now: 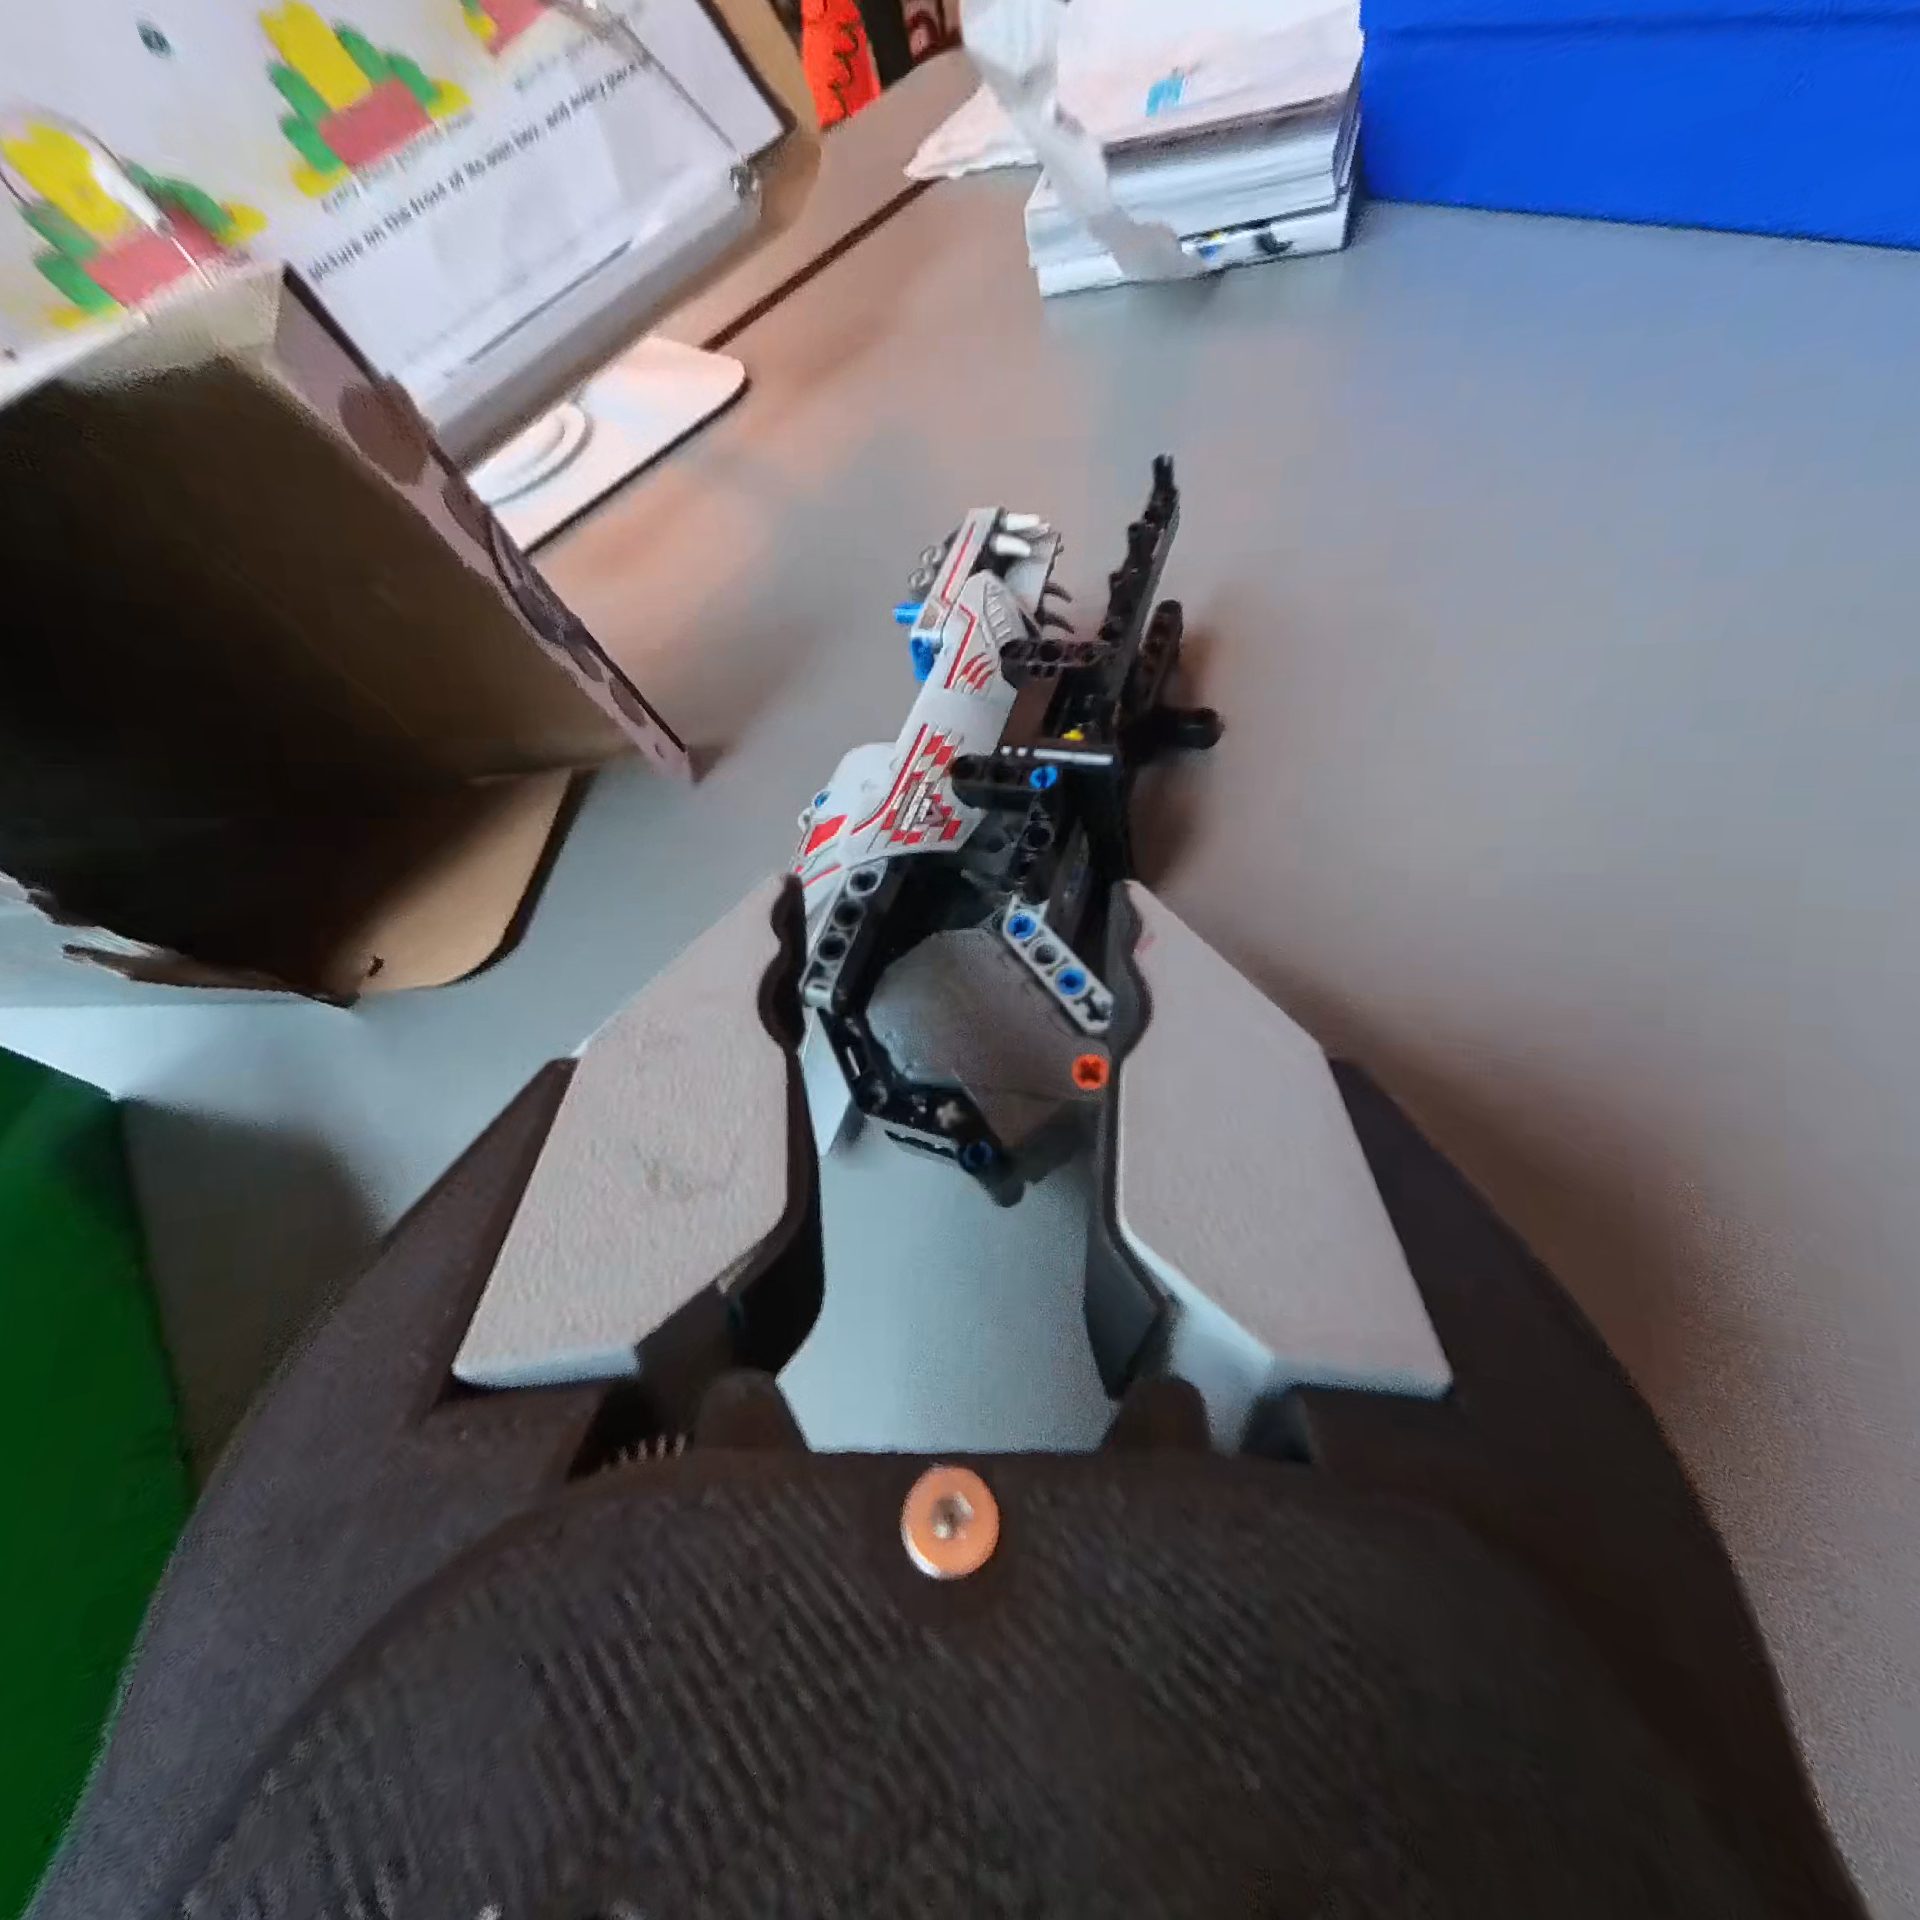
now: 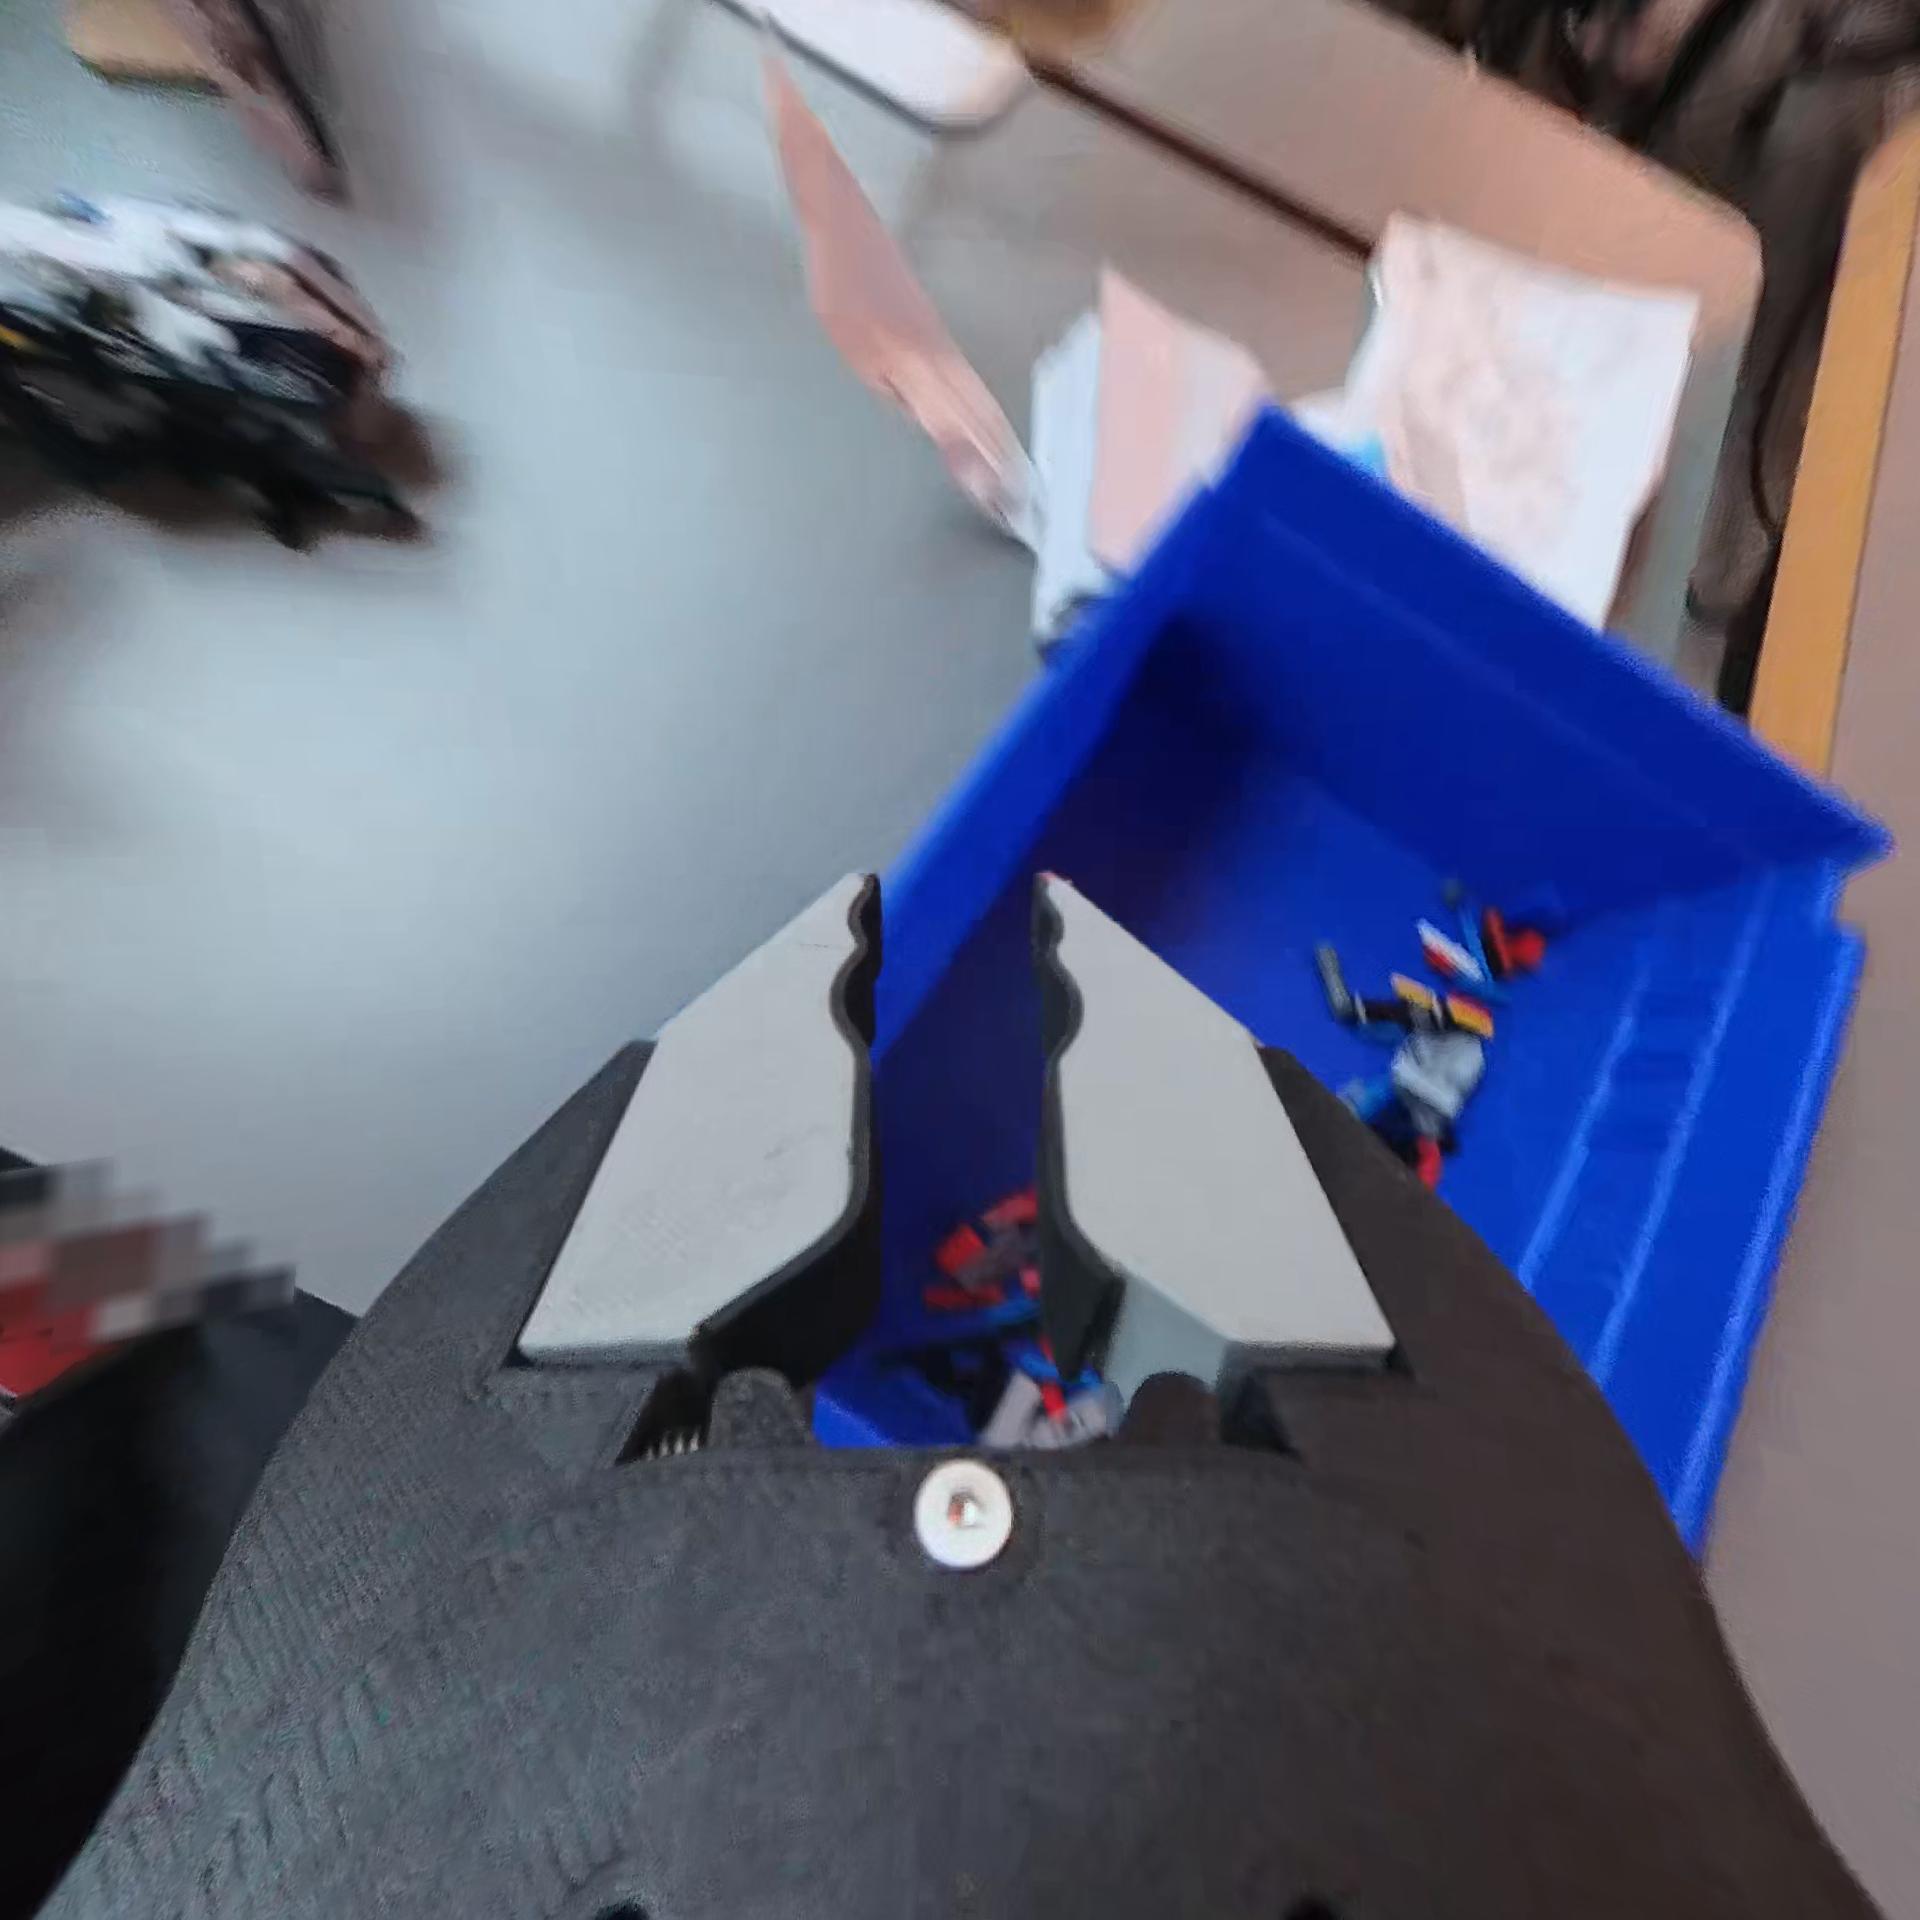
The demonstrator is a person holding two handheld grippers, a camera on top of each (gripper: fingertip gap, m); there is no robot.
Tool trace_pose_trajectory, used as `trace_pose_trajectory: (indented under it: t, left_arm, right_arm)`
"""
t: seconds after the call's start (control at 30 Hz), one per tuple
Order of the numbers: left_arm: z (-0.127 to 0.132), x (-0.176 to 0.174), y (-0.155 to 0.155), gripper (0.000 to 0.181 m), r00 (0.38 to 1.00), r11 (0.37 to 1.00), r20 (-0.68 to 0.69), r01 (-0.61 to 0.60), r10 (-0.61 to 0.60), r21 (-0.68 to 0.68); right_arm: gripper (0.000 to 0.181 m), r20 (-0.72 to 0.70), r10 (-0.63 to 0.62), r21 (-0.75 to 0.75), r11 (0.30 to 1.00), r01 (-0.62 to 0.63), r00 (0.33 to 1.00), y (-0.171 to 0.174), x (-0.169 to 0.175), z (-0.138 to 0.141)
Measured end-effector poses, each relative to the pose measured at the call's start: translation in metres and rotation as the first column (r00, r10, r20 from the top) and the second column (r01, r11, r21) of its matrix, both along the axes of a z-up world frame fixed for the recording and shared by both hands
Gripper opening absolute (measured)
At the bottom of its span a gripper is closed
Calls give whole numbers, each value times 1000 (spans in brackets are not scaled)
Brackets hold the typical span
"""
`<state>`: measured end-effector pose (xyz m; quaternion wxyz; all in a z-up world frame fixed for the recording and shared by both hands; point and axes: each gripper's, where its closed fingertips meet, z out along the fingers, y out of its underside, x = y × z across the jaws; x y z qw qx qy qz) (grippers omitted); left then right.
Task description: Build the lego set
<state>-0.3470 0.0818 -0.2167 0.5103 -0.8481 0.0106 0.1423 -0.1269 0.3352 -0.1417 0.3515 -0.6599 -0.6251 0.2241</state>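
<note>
L gripper (image 1: 954,940) clamped on near end of half-built lego model (image 1: 982,748); grey fingers (image 1: 665,1143) pressed to both sides of frame, gap only as wide as the model. Grey panels w/ red markings up top, black beams along R side, blue pins here and there. Far end of model low over grey table (image 1: 1507,727), prob. touching it, can't tell for sure. Cardboard box (image 1: 260,644) to the left, printed sheets (image 1: 468,156) behind it, paper stack (image 1: 1195,187) and blue bin beyond.

R gripper (image 2: 956,904) over blue bin (image 2: 1403,727), jaws part open, narrow gap, nothing held. Loose lego pieces (image 2: 1423,1029) on bin floor: red, blue, grey, black. View badly blurred. Same model far left on table in R wrist view, just a smear.
</note>
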Motion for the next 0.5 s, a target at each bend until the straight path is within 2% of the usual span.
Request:
trace_pose_trajectory:
  t: [0.07, 0.13, 0.2, 0.27, 0.37, 0.5]
  left_arm:
    - [-7, -2, 1, 60, 1000, 1000, 30, 8, -7, -24]
    - [-9, -6, 2, 60, 999, 999, 35, 8, -6, -38]
    - [-9, -8, 4, 59, 999, 998, 26, 21, -20, -54]
    - [-9, -10, 6, 60, 998, 996, 49, 43, -39, -72]
    - [-11, -6, 10, 69, 987, 989, 132, 104, -90, -105]
    - [-14, -9, 15, 69, 981, 976, 134, 158, -138, -151]
  right_arm:
    - [24, -73, 139, -8, 990, -139, 988, -42, -29, 14]
    - [20, -110, 288, -39, 955, -294, 951, -90, -59, 14]
    - [18, -120, 416, -79, 901, -427, 901, -135, -90, 4]
    - [18, -106, 499, -111, 854, -508, 860, -168, -120, -14]
    - [17, -87, 567, -92, 814, -573, 819, -189, -161, -36]
    - [13, -96, 650, -65, 752, -656, 754, -192, -198, -46]
